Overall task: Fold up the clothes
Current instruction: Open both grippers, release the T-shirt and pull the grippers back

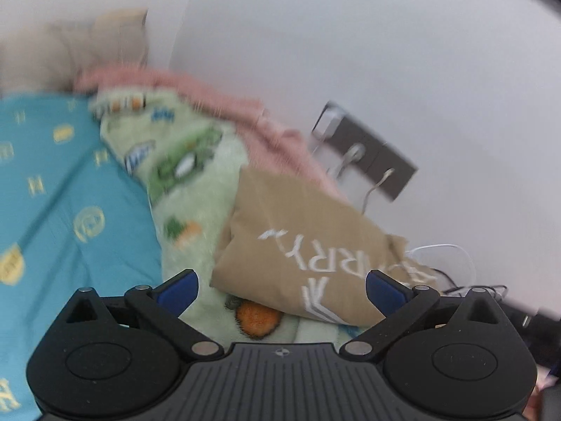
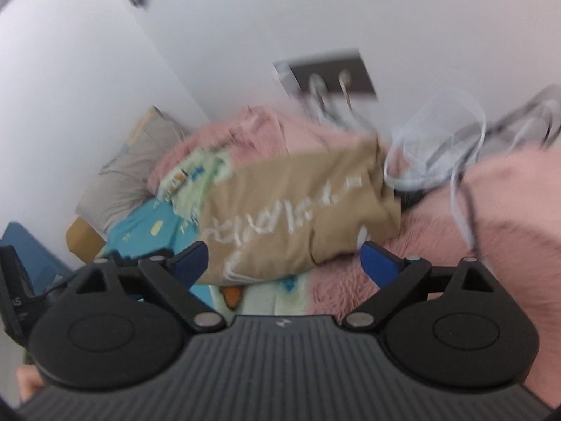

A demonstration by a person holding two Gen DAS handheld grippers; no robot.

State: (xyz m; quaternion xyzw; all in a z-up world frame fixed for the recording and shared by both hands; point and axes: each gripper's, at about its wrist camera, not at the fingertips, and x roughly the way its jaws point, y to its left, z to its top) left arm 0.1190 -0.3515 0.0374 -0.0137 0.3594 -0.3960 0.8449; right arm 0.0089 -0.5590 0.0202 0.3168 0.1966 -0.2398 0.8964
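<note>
A folded tan garment (image 1: 301,242) with white lettering lies on a pale green cartoon-print blanket (image 1: 189,189). My left gripper (image 1: 282,289) stands open just short of the garment's near edge, with nothing between its blue pads. The right wrist view shows the same tan garment (image 2: 294,210) resting partly on a fluffy pink blanket (image 2: 491,217). My right gripper (image 2: 285,263) is open too, its jaws spread on either side of the garment's near edge without pressing on it. Both pictures are blurred.
A teal sheet (image 1: 59,193) with yellow marks covers the bed at left. A grey wall socket panel (image 1: 368,151) with plugged white cables (image 1: 441,249) sits on the white wall behind. Beige pillows (image 1: 70,42) lie at the far end. Looped cables (image 2: 438,147) rest on the pink blanket.
</note>
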